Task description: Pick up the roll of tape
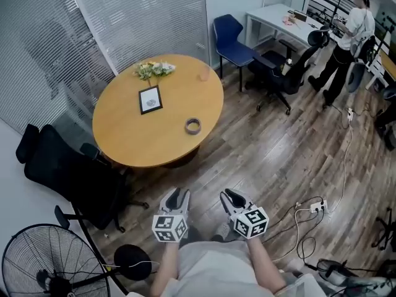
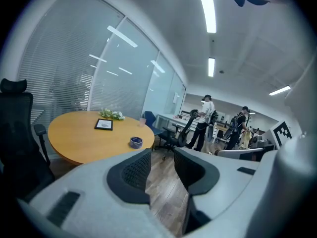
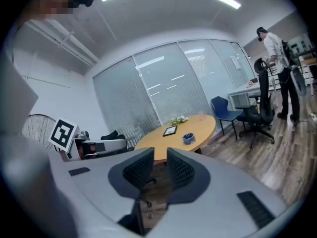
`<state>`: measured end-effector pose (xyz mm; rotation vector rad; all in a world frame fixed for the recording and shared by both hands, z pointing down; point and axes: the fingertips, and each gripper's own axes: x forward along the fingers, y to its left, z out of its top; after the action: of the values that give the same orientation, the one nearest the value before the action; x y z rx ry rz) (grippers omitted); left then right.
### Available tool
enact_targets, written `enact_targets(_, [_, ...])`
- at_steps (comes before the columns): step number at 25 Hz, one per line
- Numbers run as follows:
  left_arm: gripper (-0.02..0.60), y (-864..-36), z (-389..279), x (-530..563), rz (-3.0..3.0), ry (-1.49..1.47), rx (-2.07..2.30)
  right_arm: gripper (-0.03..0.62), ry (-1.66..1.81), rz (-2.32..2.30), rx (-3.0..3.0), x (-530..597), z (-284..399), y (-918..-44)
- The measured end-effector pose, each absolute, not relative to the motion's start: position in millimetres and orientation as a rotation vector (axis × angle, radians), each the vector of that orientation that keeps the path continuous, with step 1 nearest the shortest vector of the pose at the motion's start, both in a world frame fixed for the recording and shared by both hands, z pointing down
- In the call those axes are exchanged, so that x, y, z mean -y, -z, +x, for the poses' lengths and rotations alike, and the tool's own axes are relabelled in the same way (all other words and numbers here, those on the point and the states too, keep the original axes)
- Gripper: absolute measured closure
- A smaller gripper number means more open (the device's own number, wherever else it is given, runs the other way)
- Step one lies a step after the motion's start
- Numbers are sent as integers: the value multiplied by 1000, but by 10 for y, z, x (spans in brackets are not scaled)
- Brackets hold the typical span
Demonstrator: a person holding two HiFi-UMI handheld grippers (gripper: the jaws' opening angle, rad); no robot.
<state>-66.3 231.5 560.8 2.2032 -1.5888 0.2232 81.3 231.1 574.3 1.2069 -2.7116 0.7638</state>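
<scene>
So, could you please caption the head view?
Left gripper and right gripper, open and empty, face the tape roll on the round table.

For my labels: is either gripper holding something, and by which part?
Nothing is held: left gripper and right gripper are empty; the roll of tape lies on the table.

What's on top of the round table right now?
On the round table: the roll of tape near its right edge, a framed picture lying flat, a bunch of flowers and what looks like a pale cup. Whether anything sits inside the roll's hole cannot be told.
</scene>
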Motion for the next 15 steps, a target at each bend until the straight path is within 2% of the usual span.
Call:
enact_targets(9, [422,-5663,-389,-2472,2270,-256,1506,408,-791,1052,2663,-2544,841,-6005])
enact_targets(15, [422,-5705,-444,-2418,2254,-238,1502,390,-807,1008,2649,-2581,802,-6089])
